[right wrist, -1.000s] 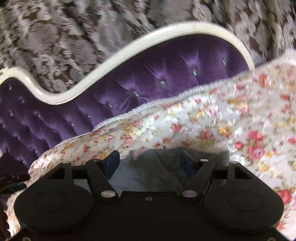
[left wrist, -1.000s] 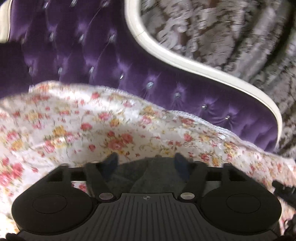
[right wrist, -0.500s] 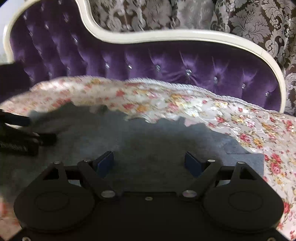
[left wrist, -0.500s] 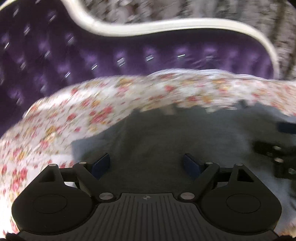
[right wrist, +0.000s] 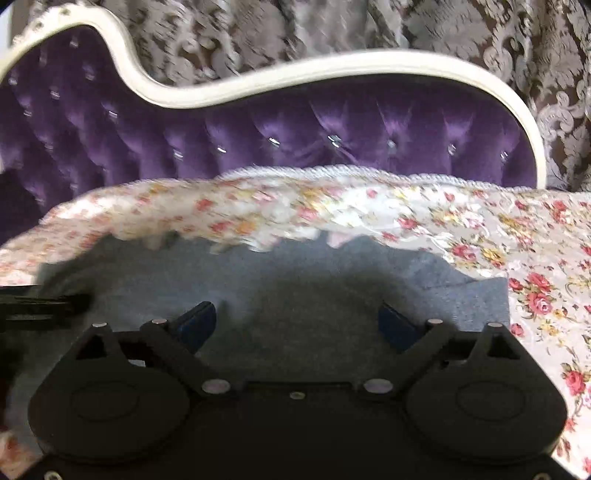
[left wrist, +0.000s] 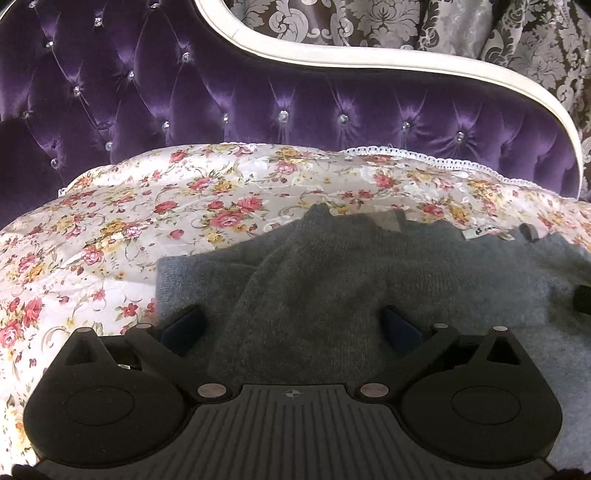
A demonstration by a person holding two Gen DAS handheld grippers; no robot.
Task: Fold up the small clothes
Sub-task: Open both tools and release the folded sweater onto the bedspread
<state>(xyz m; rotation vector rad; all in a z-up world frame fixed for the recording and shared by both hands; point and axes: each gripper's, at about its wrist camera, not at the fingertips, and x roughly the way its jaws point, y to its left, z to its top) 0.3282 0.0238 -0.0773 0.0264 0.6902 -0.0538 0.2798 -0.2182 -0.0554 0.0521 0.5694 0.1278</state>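
A grey knit sweater (left wrist: 332, 280) lies spread on a floral cloth (left wrist: 147, 221). Its left sleeve is folded across the body, and a paper tag sits at the collar. My left gripper (left wrist: 291, 328) is open and empty, hovering over the sweater's left part. In the right wrist view the sweater (right wrist: 295, 295) fills the foreground, its right sleeve end near the floral cloth (right wrist: 517, 240). My right gripper (right wrist: 297, 326) is open and empty above the sweater's middle. Part of the left gripper (right wrist: 44, 304) shows at the left edge.
A purple tufted sofa back (left wrist: 258, 103) with a white curved frame (left wrist: 406, 62) rises behind the cloth. A patterned damask curtain (left wrist: 480, 29) hangs behind the sofa. The right gripper's tip (left wrist: 583, 299) shows at the left view's right edge.
Both grippers pulled back from the far edge of the sweater and opened wider. The sweater, held close one second ago, now lies flat under both grippers.
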